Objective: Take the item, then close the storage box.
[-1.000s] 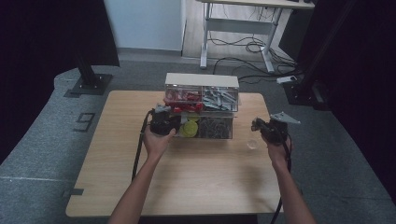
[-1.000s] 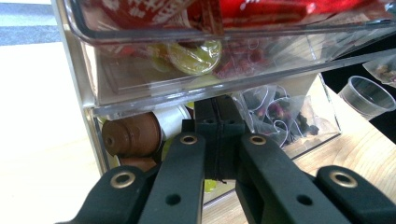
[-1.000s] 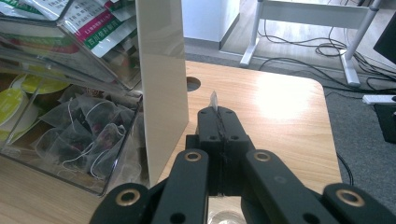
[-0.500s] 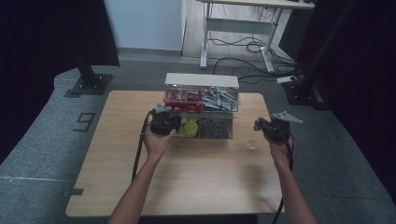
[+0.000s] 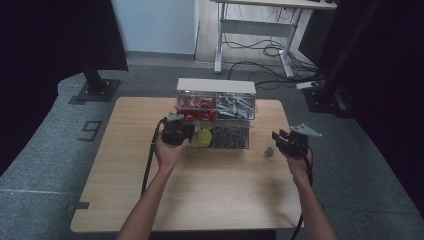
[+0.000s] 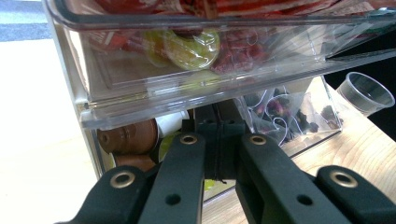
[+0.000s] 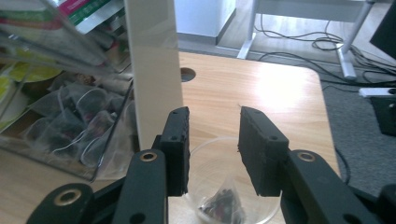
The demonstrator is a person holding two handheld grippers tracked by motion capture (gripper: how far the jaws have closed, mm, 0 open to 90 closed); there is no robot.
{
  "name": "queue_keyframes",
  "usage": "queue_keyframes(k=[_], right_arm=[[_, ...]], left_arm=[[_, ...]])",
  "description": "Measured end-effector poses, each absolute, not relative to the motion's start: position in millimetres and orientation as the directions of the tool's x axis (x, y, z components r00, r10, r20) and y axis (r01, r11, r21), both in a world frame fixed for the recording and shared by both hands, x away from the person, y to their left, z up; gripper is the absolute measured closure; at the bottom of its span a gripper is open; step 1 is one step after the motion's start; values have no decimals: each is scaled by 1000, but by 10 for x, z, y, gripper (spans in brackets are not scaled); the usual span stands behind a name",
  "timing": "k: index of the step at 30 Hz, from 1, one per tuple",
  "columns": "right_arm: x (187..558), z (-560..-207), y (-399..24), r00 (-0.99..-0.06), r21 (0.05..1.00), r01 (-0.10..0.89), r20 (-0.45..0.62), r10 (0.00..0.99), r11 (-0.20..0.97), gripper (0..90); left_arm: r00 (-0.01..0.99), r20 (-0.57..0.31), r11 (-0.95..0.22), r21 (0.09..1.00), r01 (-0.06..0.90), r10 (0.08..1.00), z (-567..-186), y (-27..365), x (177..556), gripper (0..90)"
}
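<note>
A clear drawer organiser (image 5: pixel 235 107) stands at the table's back middle. My left gripper (image 5: pixel 175 131) is shut, its tips (image 6: pixel 217 126) against the lower left drawer, which holds brown capsules (image 6: pixel 128 137). I cannot tell whether they pinch a handle. An upper drawer (image 6: pixel 187 84) of red packets juts out above it. My right gripper (image 5: pixel 287 142) hovers to the right of the organiser over a small clear cup (image 5: pixel 269 151). Its jaws have just been opening and stand open (image 7: pixel 212 135). A tea bag (image 7: pixel 222 207) lies in the cup (image 7: pixel 266 210) below them, touching neither pad.
The organiser's lower right drawer holds several tea bags (image 7: pixel 74 121). Its white side panel (image 7: pixel 154 70) rises just left of my right gripper. The wooden table (image 5: pixel 200 195) has a round cable hole (image 7: pixel 187 73). A desk frame and cables (image 5: pixel 260 45) stand behind.
The right gripper's jaws look more parted above the cup than before. The left hand and the organiser have not moved.
</note>
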State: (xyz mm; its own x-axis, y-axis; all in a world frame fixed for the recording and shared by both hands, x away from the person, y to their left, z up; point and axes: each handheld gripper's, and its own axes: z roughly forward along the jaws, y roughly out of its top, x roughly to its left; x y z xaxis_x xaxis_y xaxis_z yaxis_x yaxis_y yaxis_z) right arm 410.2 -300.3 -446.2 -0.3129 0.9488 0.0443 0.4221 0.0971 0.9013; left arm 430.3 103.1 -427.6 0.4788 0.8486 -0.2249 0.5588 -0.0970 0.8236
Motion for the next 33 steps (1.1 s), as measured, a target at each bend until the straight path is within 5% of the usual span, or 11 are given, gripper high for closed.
queue_keyframes(k=[15, 33], right_arm=[[3841, -4694, -2900, -362, 911, 411, 124, 924, 38, 592], [3445, -4951, -2810, -419, 910, 405, 95, 903, 92, 578]], left_arm=[[484, -221, -102, 825, 556, 847, -4281, 1003, 4292, 897], [476, -221, -96, 826, 555, 851, -4353, 1049, 4226, 898]])
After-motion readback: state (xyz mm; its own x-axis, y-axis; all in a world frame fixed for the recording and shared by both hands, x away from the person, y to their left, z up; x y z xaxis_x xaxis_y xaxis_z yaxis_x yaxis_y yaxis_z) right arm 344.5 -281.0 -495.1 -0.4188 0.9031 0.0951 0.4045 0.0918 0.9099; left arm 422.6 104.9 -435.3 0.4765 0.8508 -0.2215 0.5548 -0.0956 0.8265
